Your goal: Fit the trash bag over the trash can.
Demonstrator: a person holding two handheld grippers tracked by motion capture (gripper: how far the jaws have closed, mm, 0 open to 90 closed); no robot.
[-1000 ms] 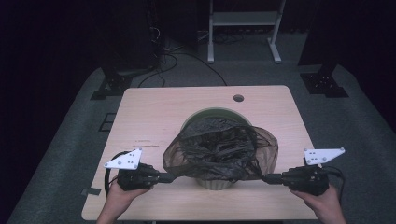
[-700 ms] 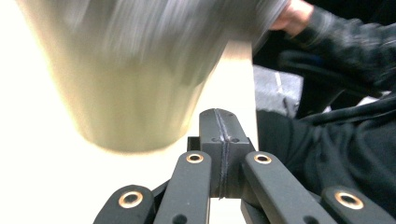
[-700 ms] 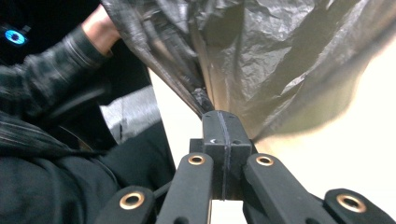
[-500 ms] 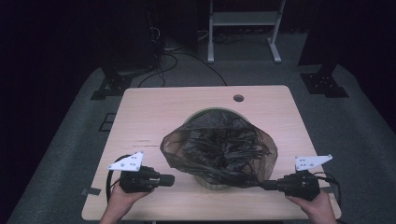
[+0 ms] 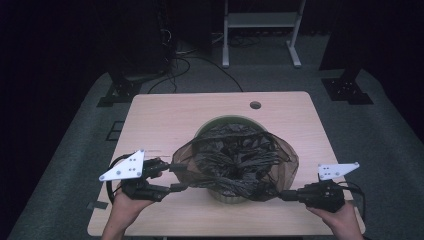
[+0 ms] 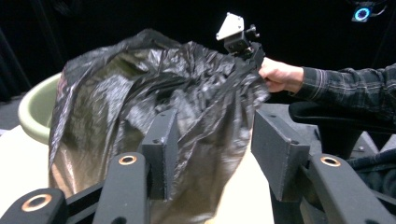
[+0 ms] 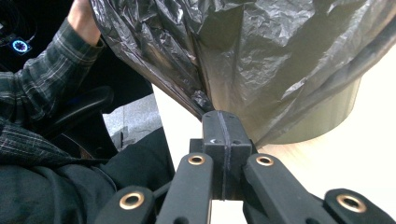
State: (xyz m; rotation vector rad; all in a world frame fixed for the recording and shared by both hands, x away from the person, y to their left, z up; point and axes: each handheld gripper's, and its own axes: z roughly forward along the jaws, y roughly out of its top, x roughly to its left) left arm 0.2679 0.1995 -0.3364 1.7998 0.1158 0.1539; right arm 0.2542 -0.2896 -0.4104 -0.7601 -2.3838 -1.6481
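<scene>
A crinkled black plastic bag (image 5: 235, 160) is spread over a pale green bin (image 5: 215, 122) in the middle of the table. My left gripper (image 5: 176, 177) is at the bag's left edge. Its jaws have just been opening and stand apart, with bag film (image 6: 154, 79) loose between them, lying against one pad (image 6: 161, 149). The green bin rim (image 6: 37, 107) shows behind the bag. My right gripper (image 5: 284, 195) is shut on the bag's right edge. Its pads (image 7: 223, 119) pinch gathered film (image 7: 280, 56) beside the bin wall (image 7: 327, 116).
The light wooden table (image 5: 165, 115) has a small round hole (image 5: 255, 105) near its far edge. Black stand feet (image 5: 120, 92) and a white frame (image 5: 260, 30) stand on the grey floor behind. A black chair (image 6: 336, 121) sits at the near side.
The left gripper's jaws have spread apart and released the bag's left edge, and that hand has lifted a little. The right gripper stays clamped on the bag.
</scene>
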